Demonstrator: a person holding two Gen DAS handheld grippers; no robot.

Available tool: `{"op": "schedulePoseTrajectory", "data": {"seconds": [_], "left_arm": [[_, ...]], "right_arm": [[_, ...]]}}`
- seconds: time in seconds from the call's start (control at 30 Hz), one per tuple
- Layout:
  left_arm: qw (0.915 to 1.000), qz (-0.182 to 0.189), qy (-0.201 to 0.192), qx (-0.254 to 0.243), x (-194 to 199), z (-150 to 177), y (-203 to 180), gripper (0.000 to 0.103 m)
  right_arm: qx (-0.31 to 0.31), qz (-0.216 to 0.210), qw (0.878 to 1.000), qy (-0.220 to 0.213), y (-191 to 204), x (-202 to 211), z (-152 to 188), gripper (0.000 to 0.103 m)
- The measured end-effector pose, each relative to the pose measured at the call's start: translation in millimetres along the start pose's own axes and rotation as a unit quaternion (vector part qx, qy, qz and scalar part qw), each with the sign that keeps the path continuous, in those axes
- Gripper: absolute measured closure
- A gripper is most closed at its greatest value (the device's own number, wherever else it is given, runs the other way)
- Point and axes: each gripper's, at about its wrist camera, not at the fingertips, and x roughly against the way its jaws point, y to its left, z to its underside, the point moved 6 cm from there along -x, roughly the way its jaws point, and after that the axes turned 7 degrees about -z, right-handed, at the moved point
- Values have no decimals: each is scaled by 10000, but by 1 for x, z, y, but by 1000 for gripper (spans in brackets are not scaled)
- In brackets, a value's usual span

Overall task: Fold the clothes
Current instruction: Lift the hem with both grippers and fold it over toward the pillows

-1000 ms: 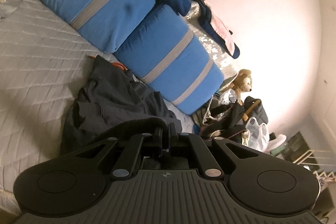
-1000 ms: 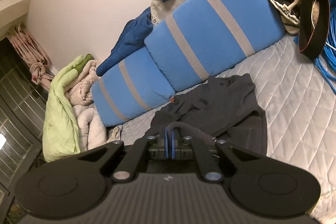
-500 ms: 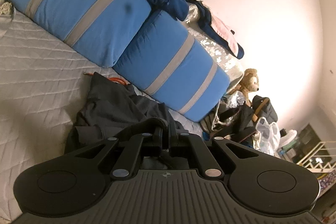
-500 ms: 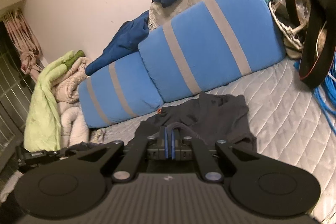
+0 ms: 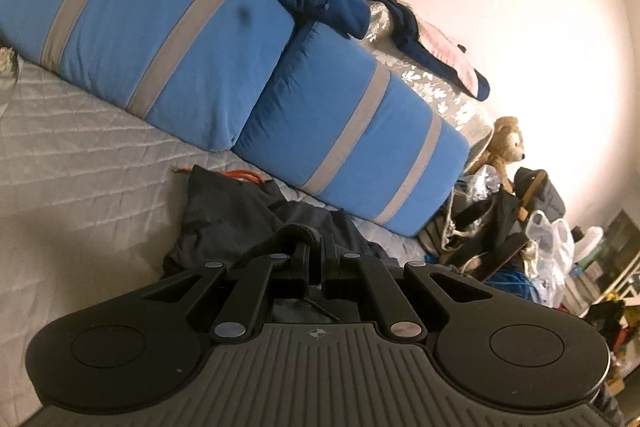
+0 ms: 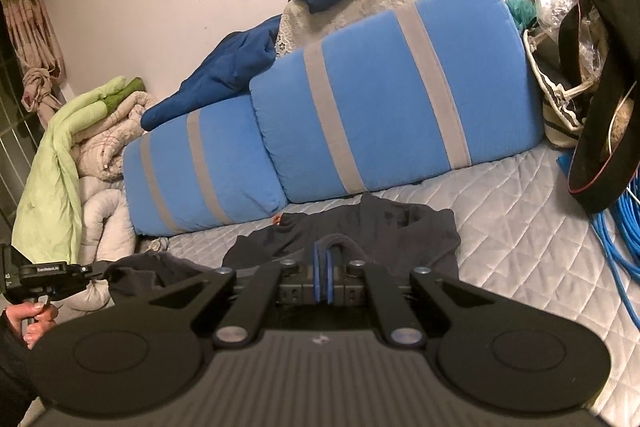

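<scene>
Both tools are clamped on the same dark grey garment (image 6: 360,227). In the right wrist view, the right tool (image 6: 325,267) pinches a fold of its hem at lower centre, and the rest spreads just above on the quilted bed (image 6: 500,227). In the left wrist view, the left tool (image 5: 316,255) grips a bunched edge at lower centre, with cloth trailing up and left toward the blue striped cushions (image 5: 200,39).

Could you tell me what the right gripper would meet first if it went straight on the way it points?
Probably the dark garment it already pinches, bunched just ahead on the quilt; beyond that, the blue striped cushion. Right gripper depth is hard to judge.
</scene>
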Motion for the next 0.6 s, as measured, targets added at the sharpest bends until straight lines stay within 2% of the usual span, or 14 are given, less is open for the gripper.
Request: {"op": "schedulePoseTrajectory", "data": {"seconds": [0.6], "left_arm": [[9992, -256, -122, -281, -39, -33, -4, 98]], "right_arm": [[96, 179, 9998, -11, -20, -50, -32, 99]]}}
